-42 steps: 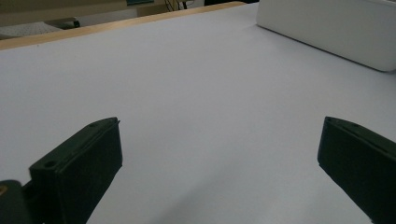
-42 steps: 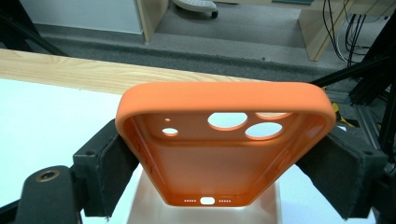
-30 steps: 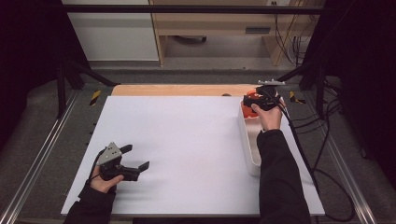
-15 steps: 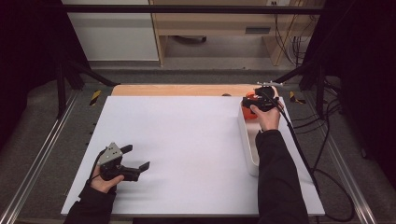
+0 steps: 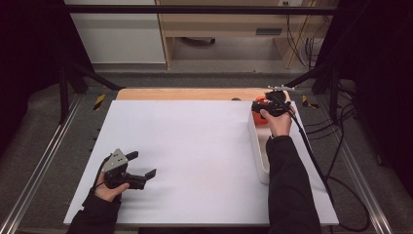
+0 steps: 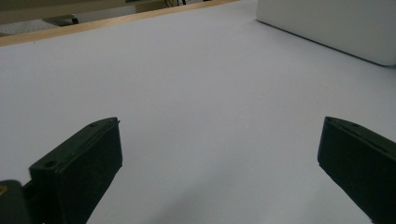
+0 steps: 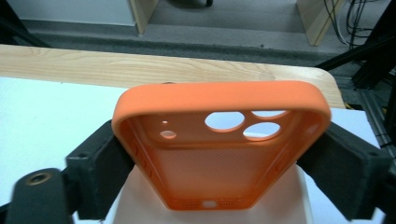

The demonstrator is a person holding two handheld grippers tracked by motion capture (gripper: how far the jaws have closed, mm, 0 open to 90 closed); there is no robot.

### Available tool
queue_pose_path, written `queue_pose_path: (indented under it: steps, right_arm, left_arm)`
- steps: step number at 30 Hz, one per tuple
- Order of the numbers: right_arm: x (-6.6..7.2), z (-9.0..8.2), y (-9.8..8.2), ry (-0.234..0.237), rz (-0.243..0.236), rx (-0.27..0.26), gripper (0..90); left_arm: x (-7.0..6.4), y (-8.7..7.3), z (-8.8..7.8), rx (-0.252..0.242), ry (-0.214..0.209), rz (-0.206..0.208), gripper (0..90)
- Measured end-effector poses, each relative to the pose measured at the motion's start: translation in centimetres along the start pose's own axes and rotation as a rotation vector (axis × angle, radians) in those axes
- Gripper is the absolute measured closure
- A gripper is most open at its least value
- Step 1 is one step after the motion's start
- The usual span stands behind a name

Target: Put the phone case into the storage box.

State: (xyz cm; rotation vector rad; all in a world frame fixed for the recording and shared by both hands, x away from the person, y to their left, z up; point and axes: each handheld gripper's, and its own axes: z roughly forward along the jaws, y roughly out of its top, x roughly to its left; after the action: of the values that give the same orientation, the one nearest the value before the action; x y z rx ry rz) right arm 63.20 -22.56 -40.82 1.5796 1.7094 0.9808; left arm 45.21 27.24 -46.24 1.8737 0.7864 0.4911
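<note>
An orange phone case (image 7: 219,144) with camera holes is clamped across its width between the black jaws of my right gripper (image 7: 219,158). From above, that right gripper (image 5: 267,105) hangs over the far end of a long white tray (image 5: 258,146) at the table's right side, the orange case (image 5: 258,117) showing below it. My left gripper (image 5: 143,165) rests low at the near left of the white table (image 5: 195,146), jaws wide apart with nothing between them. In the left gripper view, my left gripper (image 6: 219,154) faces bare white surface, with the tray (image 6: 336,28) at the upper right.
A wooden strip (image 5: 195,93) runs along the table's far edge. Black cables (image 5: 331,161) trail off the right side. Metal rails (image 5: 44,151) flank the table, and a cabinet and shelf unit (image 5: 219,24) stand beyond it.
My right gripper has shifted slightly with the orange case over the tray's far end. The left gripper has stayed where it was.
</note>
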Motion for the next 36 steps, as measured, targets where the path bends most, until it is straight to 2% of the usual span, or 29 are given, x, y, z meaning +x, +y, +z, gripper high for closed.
queue_pose_path:
  steps: [6, 9, 14, 20, 24, 31, 32, 33, 36]
  right_arm:
    - [0.0, -0.1, 0.1, 0.009, -0.007, -0.015, 4.1]
    - [-0.1, -0.5, 0.3, 0.024, -0.011, -0.046, 2.0]
    - [-0.2, -0.8, 0.4, 0.035, -0.017, -0.051, 1.5]
    - [-0.3, -2.1, 0.7, 0.068, -0.026, -0.077, 1.4]
    - [0.2, -3.7, 0.5, 0.124, -0.051, -0.098, 1.7]
    - [1.0, -7.2, 0.3, 0.28, -0.079, -0.178, 1.2]
    - [1.0, -7.2, 0.3, 0.28, -0.079, -0.178, 1.2]
    - [1.2, -8.3, 0.1, 0.307, -0.097, -0.197, 1.2]
    - [1.4, -9.2, -0.1, 0.329, -0.115, -0.213, 1.1]
  left_arm:
    - [0.0, 0.0, 0.0, 0.001, 0.0, 0.001, 0.0]
    - [0.0, 0.0, 0.0, 0.001, 0.0, -0.001, 0.0]
    - [0.0, 0.0, 0.0, 0.001, 0.0, 0.0, 0.0]
    - [0.0, 0.0, 0.0, -0.001, 0.002, -0.002, 0.0]
    - [0.0, 0.1, -0.1, -0.006, 0.002, -0.004, 0.0]
    - [0.0, 0.1, -0.2, -0.01, 0.003, -0.005, 0.0]
    - [0.0, 0.1, -0.2, -0.01, 0.003, -0.005, 0.0]
    - [-0.1, 0.1, -0.2, -0.011, 0.003, -0.005, 0.0]
    - [-0.1, 0.2, -0.2, -0.015, 0.002, -0.007, 0.0]
